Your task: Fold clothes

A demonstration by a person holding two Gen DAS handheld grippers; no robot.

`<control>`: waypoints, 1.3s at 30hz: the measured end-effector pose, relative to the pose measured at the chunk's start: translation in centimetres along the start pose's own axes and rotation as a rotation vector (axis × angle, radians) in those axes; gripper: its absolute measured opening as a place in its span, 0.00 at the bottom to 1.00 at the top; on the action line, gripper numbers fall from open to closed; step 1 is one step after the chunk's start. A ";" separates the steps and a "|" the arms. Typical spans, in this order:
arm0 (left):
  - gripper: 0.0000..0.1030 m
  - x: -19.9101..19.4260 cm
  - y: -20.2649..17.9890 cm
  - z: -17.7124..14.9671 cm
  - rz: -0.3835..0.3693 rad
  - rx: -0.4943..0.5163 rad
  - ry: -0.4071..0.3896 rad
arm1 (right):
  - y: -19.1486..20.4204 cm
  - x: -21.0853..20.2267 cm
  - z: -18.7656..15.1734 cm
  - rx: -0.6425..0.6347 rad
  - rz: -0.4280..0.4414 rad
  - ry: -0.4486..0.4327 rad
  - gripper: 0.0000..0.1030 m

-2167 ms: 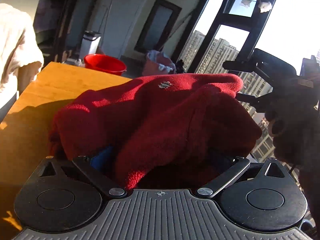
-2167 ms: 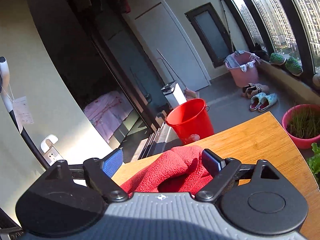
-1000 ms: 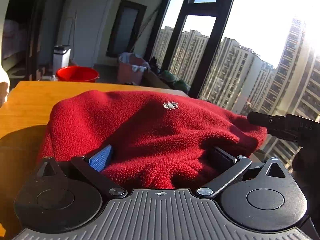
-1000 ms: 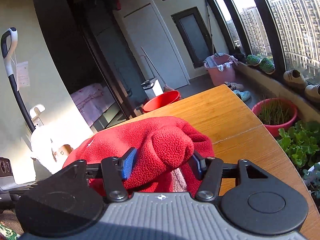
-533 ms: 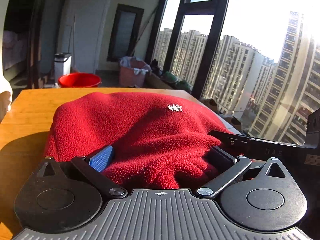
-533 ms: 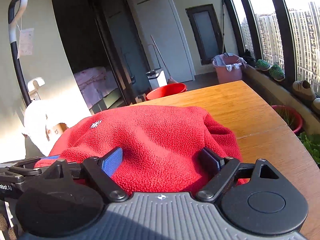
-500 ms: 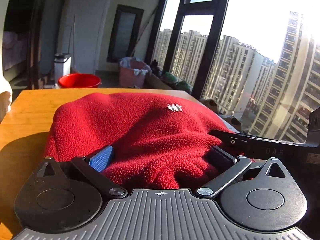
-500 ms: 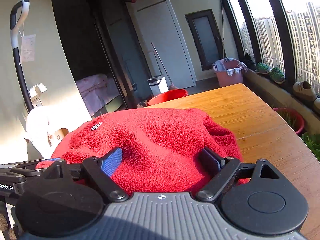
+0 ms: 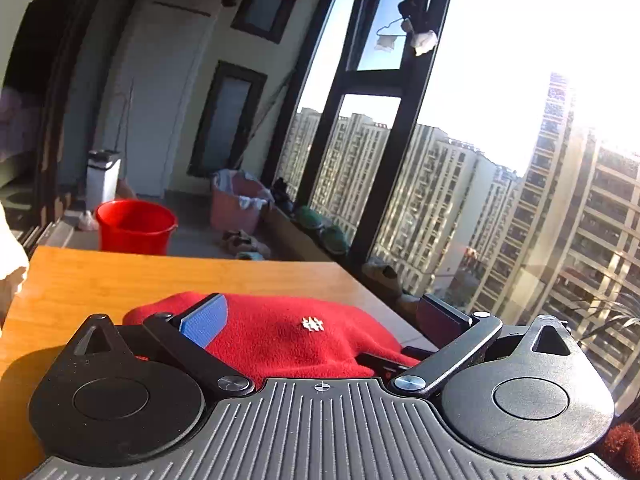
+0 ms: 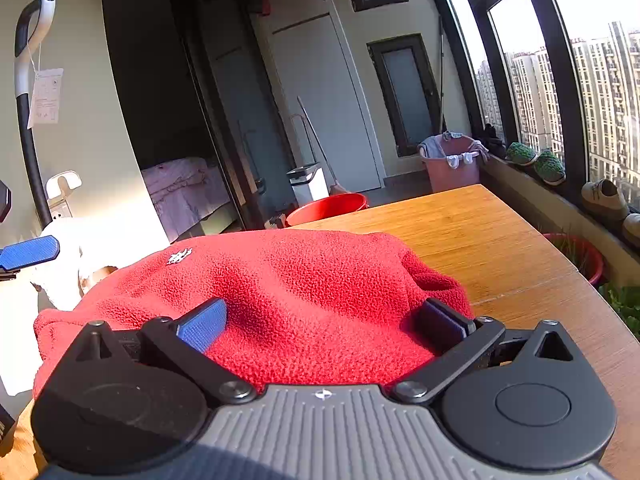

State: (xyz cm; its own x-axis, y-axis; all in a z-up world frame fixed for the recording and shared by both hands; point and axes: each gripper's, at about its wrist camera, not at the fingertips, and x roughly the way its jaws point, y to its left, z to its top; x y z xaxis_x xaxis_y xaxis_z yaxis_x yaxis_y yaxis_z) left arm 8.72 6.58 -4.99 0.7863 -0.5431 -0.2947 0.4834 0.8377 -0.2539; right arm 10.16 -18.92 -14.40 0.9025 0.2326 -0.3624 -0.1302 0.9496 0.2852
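Note:
A red fleece garment (image 9: 288, 336) with a small white emblem lies bunched on the wooden table (image 9: 100, 280). My left gripper (image 9: 322, 320) hovers just above its near side, jaws wide and nothing pressed between the pads. In the right wrist view the same fleece (image 10: 304, 280) bulges up between the spread fingers of my right gripper (image 10: 320, 324). Those jaws are opening, and the pads stand at the cloth's sides without squeezing it. The left gripper's blue pad (image 10: 30, 252) shows at the far left of that view.
On the floor beyond the table's far end stand a red bucket (image 9: 136, 226), a pink laundry basket (image 9: 236, 204) and a white bin (image 9: 103, 178). A red plant pot (image 10: 580, 256) sits by the table's window side. Bare tabletop (image 10: 480, 240) stretches beyond the fleece.
The left gripper has lifted up off the fleece, which now sits lower in its view. The right gripper's jaws have spread wider, letting go of the fold they pinched.

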 end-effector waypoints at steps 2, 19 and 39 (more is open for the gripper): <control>0.95 3.0 0.9 -0.8 0.096 0.041 0.069 | 0.5 0.9 0.3 -0.020 -0.018 -0.013 0.99; 0.96 11.9 6.9 -2.7 0.253 0.020 0.030 | 0.1 8.7 3.9 -0.071 -0.027 -0.005 1.00; 1.00 1.5 11.3 -3.9 0.301 -0.475 -0.032 | 1.5 7.8 3.6 -0.025 -0.121 0.028 1.00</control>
State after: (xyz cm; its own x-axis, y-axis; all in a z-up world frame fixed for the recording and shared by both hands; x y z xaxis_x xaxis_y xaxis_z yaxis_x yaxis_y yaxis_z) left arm 13.91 14.98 -11.87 0.8779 -0.2754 -0.3918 0.0153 0.8338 -0.5518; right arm 18.48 -16.46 -13.57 0.9007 0.1210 -0.4173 -0.0311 0.9760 0.2157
